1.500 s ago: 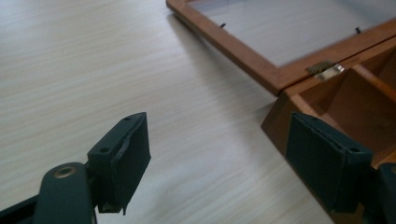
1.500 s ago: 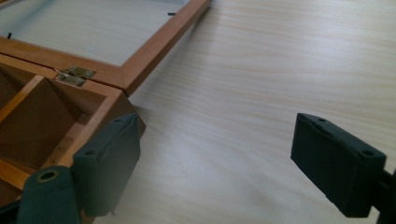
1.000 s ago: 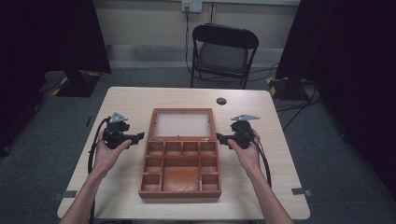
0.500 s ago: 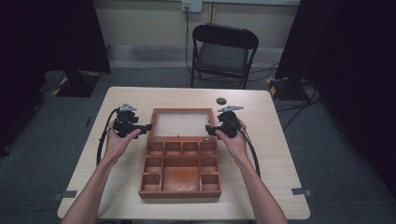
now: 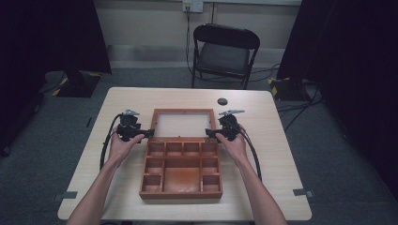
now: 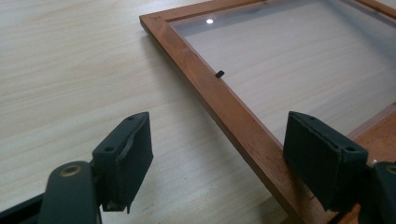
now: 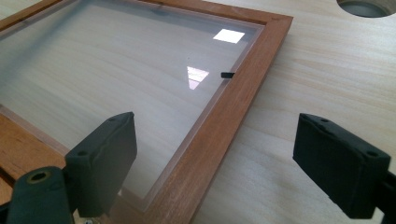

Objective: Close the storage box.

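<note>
Where the table point(image 5: 281, 154) runs toward its near edge, a wooden compartment box point(image 5: 180, 171) sits at the middle, its glazed lid point(image 5: 184, 124) lying flat, opened toward the far edge. The left gripper point(image 5: 141, 134) stands at the lid's left rail, jaws wide apart astride the wood, gripping nothing. The right gripper point(image 5: 212, 134) straddles the right rail likewise, spread wide and empty. A small dark disc point(image 5: 222, 101) lies near the far edge.

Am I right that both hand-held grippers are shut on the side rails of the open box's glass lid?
Not quite: both are open. The left hand-held gripper and right hand-held gripper each straddle a side rail of the glass lid with jaws apart, as both gripper views show.
</note>
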Available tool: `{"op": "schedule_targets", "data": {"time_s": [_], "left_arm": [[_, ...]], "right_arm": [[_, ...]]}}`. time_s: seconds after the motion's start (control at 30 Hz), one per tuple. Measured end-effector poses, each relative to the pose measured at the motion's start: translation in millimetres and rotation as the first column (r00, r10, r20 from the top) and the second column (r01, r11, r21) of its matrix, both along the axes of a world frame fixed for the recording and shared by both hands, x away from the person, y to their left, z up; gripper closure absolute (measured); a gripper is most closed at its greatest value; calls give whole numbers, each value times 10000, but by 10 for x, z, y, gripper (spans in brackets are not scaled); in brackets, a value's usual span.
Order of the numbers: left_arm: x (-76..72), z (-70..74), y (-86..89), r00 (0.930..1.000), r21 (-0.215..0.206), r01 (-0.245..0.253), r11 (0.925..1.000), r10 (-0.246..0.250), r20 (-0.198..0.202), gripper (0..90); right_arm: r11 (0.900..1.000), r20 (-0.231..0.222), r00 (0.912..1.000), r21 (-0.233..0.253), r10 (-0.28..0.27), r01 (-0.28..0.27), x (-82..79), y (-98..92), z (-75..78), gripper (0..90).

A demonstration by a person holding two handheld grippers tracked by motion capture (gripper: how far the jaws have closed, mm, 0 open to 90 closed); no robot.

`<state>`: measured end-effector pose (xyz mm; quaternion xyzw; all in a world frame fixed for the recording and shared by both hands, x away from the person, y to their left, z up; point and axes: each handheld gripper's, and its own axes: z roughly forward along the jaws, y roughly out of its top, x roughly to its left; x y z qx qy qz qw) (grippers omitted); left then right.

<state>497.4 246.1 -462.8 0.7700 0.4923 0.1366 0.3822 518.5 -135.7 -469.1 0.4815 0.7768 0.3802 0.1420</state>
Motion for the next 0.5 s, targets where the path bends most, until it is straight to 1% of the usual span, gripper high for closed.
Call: {"op": "schedule_targets", "data": {"time_s": [0.03, 0.07, 0.1, 0.13, 0.17, 0.2, 0.23, 0.27, 0.3, 0.33, 0.4, 0.5], "left_arm": [[3, -15, -20, 9999, -102, 47, 9999, -49, -151, 232], [5, -25, -28, 9998, -61, 135, 9999, -136, -163, 230], [6, -28, -38, 9994, -179, 222, 9996, -227, -259, 230], [8, -33, -59, 9995, -292, 217, 9993, -224, -230, 233], [10, -36, -80, 9995, -302, 190, 9994, -198, -249, 232], [16, -44, -96, 9993, -499, 194, 9986, -211, -323, 230], [19, -48, -109, 9991, -522, 237, 9984, -255, -337, 229], [27, -42, -127, 9987, -535, 252, 9982, -275, -432, 229], [27, -42, -127, 9987, -535, 252, 9982, -275, -432, 227], [38, -38, -132, 9984, -512, 200, 9985, -226, -516, 227], [45, -38, -143, 9982, -530, 219, 9984, -248, -554, 225], [58, -48, -161, 9976, -664, 224, 9975, -267, -639, 228]], "right_arm": [[9999, -83, 10000, 127, -37, 38, 5, -2, -8, 128], [9996, -90, 10000, 293, -19, 21, 15, -7, -27, 128], [9990, -192, 9998, 440, -66, 74, 19, -9, -34, 128], [9984, -251, 9996, 557, -101, 115, 25, -8, -41, 128], [9979, -273, 9996, 642, -96, 114, 25, -2, -49, 128], [9977, -252, 9997, 669, -59, 76, 25, 4, -53, 128], [9975, -321, 9995, 708, -62, 85, 27, 5, -55, 128], [9957, -500, 9987, 920, -16, 62, 39, 4, -66, 128], [9957, -500, 9987, 920, -16, 62, 39, 4, -66, 128], [9939, -724, 9974, 1103, -2, 82, 47, 1, -71, 128], [9904, -905, 9959, 1375, 3, 122, 65, -1, -93, 128], [9855, -1004, 9949, 1689, 21, 150, 76, 9, -123, 128]]}}
